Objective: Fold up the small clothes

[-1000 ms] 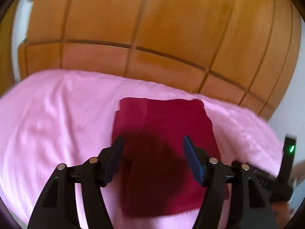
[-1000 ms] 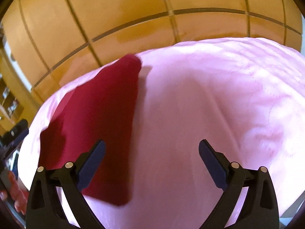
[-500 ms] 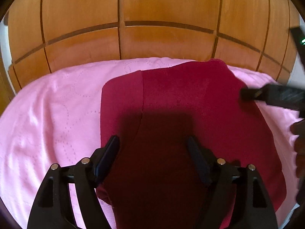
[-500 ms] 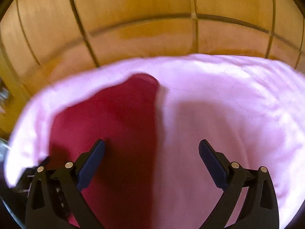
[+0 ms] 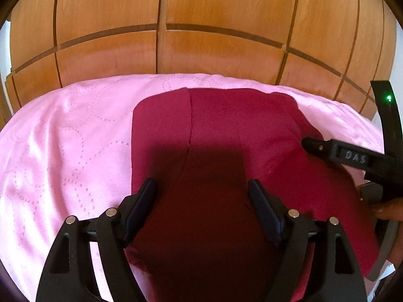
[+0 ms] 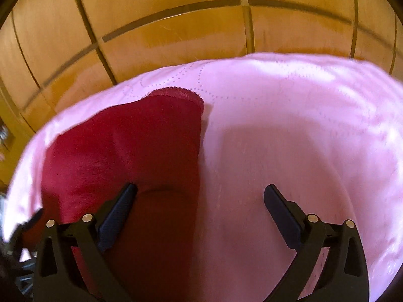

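Note:
A dark red garment (image 5: pixel 226 136) lies flat on a pink quilted cover (image 5: pixel 70 136). My left gripper (image 5: pixel 202 193) is open and empty, low over the garment's near middle. My right gripper (image 6: pixel 200 198) is open and empty, straddling the garment's right edge (image 6: pixel 126 146), with its left finger over the cloth and its right finger over the pink cover (image 6: pixel 289 130). In the left wrist view a fingertip (image 5: pixel 308 144) of the right gripper reaches in from the right, over the garment's right side.
Wooden panelled cabinet doors (image 5: pixel 201 25) stand right behind the far edge of the pink cover and also show in the right wrist view (image 6: pixel 176 25). A hand (image 5: pixel 388 209) holds the right gripper at the right edge.
Both grippers have moved closer to the garment and lower over it. The right gripper has swung left so it now spans the garment's right edge. Both stayed open.

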Action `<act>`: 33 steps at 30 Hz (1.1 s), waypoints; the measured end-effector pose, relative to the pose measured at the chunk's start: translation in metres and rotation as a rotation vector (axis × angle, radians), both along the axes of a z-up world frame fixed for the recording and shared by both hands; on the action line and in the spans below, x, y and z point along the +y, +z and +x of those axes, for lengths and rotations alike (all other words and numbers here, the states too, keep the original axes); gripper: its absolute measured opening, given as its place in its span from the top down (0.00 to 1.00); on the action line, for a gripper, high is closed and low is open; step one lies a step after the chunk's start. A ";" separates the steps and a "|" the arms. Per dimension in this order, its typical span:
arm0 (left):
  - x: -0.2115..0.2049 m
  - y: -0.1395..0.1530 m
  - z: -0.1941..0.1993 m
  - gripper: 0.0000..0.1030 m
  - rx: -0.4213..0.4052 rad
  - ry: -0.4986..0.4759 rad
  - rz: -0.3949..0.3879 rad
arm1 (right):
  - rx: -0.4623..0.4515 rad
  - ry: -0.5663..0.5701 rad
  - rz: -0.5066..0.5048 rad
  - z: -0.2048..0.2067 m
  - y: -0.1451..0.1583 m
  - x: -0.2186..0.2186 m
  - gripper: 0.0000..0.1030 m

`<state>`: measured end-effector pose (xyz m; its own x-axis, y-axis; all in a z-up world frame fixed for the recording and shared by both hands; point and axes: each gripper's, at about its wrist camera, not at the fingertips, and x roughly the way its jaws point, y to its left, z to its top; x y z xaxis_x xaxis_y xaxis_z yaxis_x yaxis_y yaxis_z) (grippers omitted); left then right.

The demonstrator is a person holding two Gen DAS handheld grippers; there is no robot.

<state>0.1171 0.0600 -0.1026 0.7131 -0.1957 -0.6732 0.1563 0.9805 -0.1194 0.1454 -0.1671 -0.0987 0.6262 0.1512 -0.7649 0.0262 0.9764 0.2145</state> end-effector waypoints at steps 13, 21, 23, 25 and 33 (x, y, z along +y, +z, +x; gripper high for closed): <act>0.035 -0.024 -0.048 0.13 0.085 0.069 -0.100 | 0.003 0.045 -0.022 -0.089 -0.005 -0.003 0.04; 0.056 -0.006 -0.047 0.12 0.119 0.027 -0.249 | 0.026 0.049 0.125 -0.104 0.008 -0.018 0.04; 0.063 -0.003 -0.042 0.11 0.128 0.041 -0.312 | 0.022 0.072 0.174 -0.107 0.008 -0.018 0.07; 0.071 -0.003 -0.032 0.11 0.146 0.057 -0.376 | 0.026 0.092 0.219 -0.105 0.008 -0.017 0.12; 0.074 -0.028 0.011 0.17 0.296 -0.001 -0.420 | 0.089 0.105 0.438 -0.072 -0.007 -0.027 0.32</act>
<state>0.1280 0.1335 -0.1309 0.5035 -0.4935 -0.7092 0.0575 0.8381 -0.5425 0.0734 -0.1940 -0.1057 0.5248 0.5314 -0.6649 -0.0308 0.7925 0.6091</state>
